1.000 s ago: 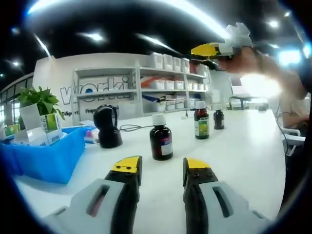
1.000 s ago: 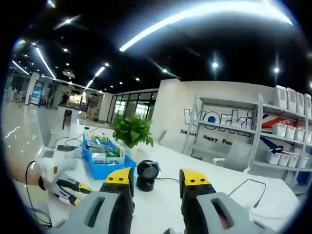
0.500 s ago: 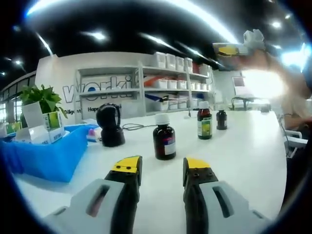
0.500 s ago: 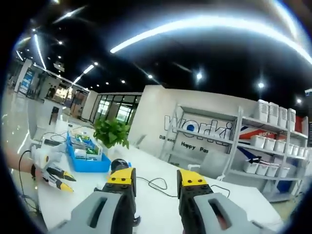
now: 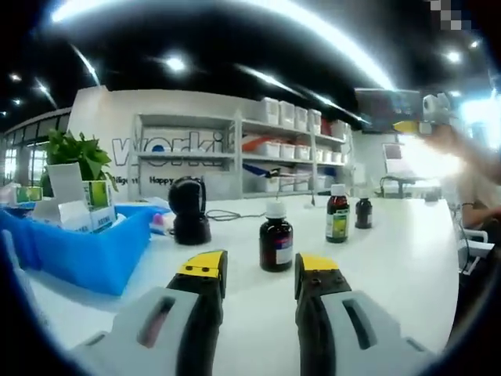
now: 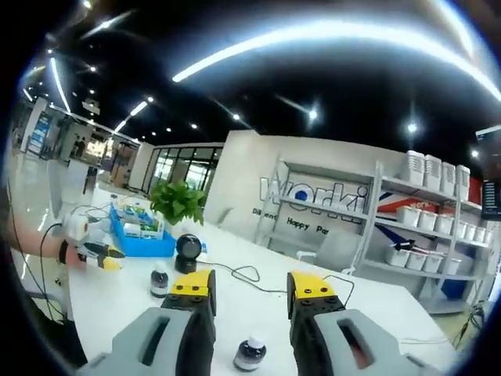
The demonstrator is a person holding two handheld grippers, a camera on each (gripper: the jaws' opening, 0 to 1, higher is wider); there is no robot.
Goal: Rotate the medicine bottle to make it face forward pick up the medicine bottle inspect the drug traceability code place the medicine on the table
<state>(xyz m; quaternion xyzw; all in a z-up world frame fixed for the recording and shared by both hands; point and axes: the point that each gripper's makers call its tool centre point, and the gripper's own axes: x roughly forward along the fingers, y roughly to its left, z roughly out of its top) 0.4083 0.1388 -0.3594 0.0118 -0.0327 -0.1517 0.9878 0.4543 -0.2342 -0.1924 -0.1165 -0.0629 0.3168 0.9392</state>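
Observation:
Three brown medicine bottles with white caps stand in a row on the white table. In the left gripper view the nearest bottle (image 5: pixel 275 244) is just beyond my open left gripper (image 5: pixel 261 270); a green-labelled one (image 5: pixel 337 223) and a small one (image 5: pixel 363 211) stand farther right. My right gripper (image 5: pixel 423 121) is held high at the upper right. In the right gripper view my right gripper (image 6: pixel 252 286) is open and empty above the table. One bottle (image 6: pixel 250 354) shows between its jaws, another bottle (image 6: pixel 160 282) to the left. The left gripper (image 6: pixel 98 252) shows at far left.
A black scanner (image 5: pixel 190 221) with a cable (image 6: pixel 250 274) stands behind the bottles. A blue bin (image 5: pixel 78 251) of medicine boxes and a potted plant (image 5: pixel 74 153) sit at the table's left. Shelves (image 5: pixel 274 149) of white boxes line the far wall.
The right gripper's view has tipped down, bringing the table top and two bottles into sight. The left view has shifted slightly. No bottle has moved.

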